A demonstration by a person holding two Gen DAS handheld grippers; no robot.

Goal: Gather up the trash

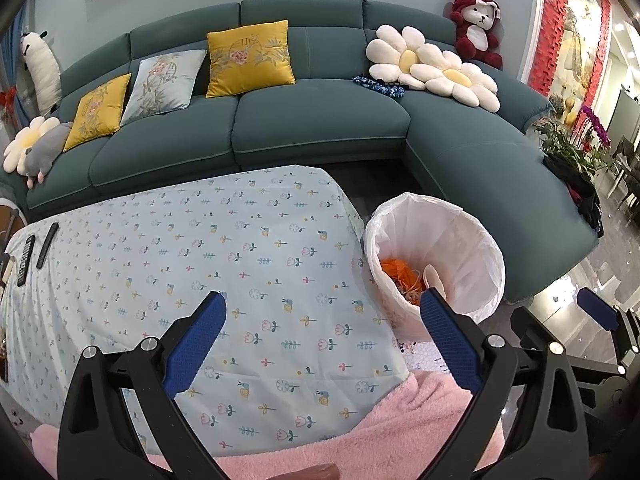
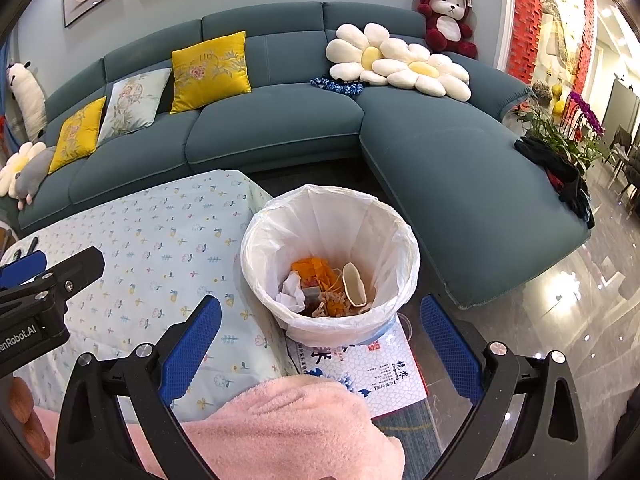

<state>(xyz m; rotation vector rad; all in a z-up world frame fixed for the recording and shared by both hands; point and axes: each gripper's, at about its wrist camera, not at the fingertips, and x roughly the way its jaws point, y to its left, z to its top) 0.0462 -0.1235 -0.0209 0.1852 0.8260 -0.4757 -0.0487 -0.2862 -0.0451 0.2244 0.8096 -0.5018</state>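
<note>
A bin lined with a white bag (image 2: 332, 248) stands on the floor beside the table; it also shows in the left wrist view (image 1: 436, 264). Inside lie orange scraps (image 2: 312, 270), crumpled white paper (image 2: 291, 290), a beige cup-like piece (image 2: 354, 284) and other bits. My left gripper (image 1: 320, 340) is open and empty above the table with the floral cloth (image 1: 200, 260). My right gripper (image 2: 320, 344) is open and empty, just in front of the bin. The right gripper also shows at the right edge of the left wrist view (image 1: 600, 312).
A teal corner sofa (image 2: 280, 120) with cushions and plush toys stands behind. Two black remotes (image 1: 36, 254) lie at the table's left end. A printed box or mat (image 2: 376, 364) lies under the bin. Pink fleece (image 2: 288, 428) fills the foreground. Potted flowers (image 2: 560, 128) stand at right.
</note>
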